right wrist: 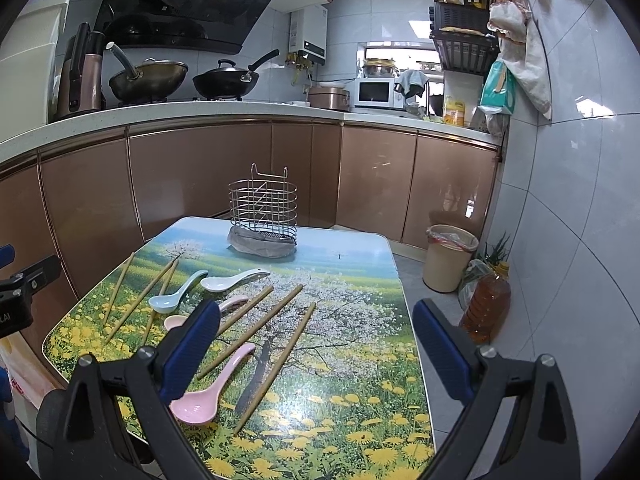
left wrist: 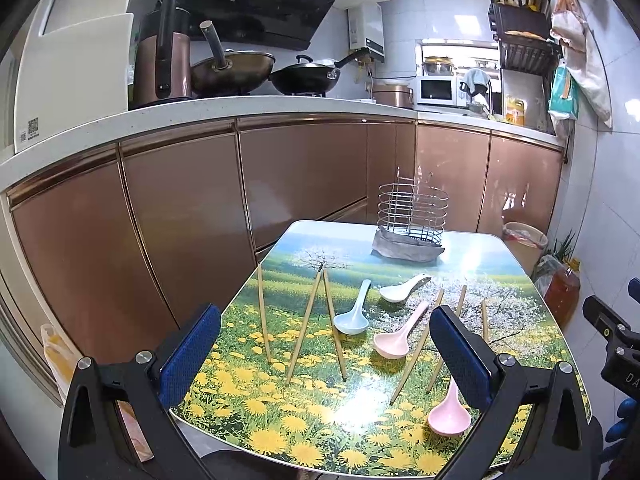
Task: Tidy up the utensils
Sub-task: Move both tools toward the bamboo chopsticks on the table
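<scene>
Both grippers hang above the near edge of the desk (right wrist: 384, 264), and neither one grasps anything. The left gripper (left wrist: 326, 352) has its blue-padded jaws spread wide, with the desk's flower-printed top showing between them. The right gripper (right wrist: 316, 348) is spread just as wide and hangs over the desk's right half.

At the far end of the desk, toward 12 o'clock, stands the wire utensil basket (right wrist: 263, 208), upright on a crumpled grey cloth (right wrist: 260, 247). No utensil can be seen in it.

The utensils all lie loose on the desk between the basket and the grippers. Three chopsticks (left wrist: 306, 326) lie toward 9 o'clock, two of them meeting at their far tips. Just right of them rests a pale blue spoon (left wrist: 352, 320), with a white spoon (left wrist: 400, 290) beyond it toward 1 o'clock. A pink spoon (left wrist: 394, 340) lies near the middle, its handle pointing away toward the basket. Three more chopsticks (right wrist: 276, 312) lie slanted on the right half, roughly parallel to each other. A second pink spoon (right wrist: 200, 402) sits closest to the near edge, toward 6 o'clock, bowl up, partly behind the right gripper's left finger (right wrist: 192, 348) in the right wrist view.

On the floor at 3 o'clock stand a beige bin (right wrist: 450, 258) and a bottle of amber liquid (right wrist: 486, 304).
</scene>
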{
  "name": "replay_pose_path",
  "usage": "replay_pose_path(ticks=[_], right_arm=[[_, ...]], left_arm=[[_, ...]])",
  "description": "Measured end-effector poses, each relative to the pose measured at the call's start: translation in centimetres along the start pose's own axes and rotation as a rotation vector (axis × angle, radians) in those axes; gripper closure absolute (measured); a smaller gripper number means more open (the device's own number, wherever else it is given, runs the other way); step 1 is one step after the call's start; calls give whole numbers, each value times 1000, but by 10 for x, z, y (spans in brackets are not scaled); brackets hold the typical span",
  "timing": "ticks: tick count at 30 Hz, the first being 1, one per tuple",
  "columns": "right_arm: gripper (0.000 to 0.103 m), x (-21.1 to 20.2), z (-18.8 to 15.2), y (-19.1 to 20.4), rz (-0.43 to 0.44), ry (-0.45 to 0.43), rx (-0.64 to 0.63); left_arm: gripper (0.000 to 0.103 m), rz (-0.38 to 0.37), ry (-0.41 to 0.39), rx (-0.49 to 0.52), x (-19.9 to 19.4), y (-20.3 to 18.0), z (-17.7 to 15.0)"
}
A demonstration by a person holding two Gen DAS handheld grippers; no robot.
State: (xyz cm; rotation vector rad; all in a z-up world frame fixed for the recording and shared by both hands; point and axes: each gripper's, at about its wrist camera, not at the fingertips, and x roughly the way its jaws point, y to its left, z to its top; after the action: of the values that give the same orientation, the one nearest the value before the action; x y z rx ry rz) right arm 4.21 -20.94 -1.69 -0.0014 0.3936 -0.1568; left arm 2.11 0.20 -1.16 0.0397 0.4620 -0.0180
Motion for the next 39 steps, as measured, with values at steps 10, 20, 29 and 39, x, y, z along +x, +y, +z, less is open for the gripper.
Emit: replay_pose_path(ticks=[10, 20, 29, 39], right_arm=[[5, 7, 9, -7, 17, -36, 29], [5, 17, 24, -15, 28, -21, 60], [5, 28, 28, -20, 28, -4, 67], [5, 45, 27, -17, 58, 30, 56]], left_arm=[[0, 2, 17, 26, 10, -3, 14], [0, -23, 42, 17, 23, -3, 37], [0, -17, 47, 27, 33, -5, 42], [0, -24, 88, 35, 58, 2, 43]])
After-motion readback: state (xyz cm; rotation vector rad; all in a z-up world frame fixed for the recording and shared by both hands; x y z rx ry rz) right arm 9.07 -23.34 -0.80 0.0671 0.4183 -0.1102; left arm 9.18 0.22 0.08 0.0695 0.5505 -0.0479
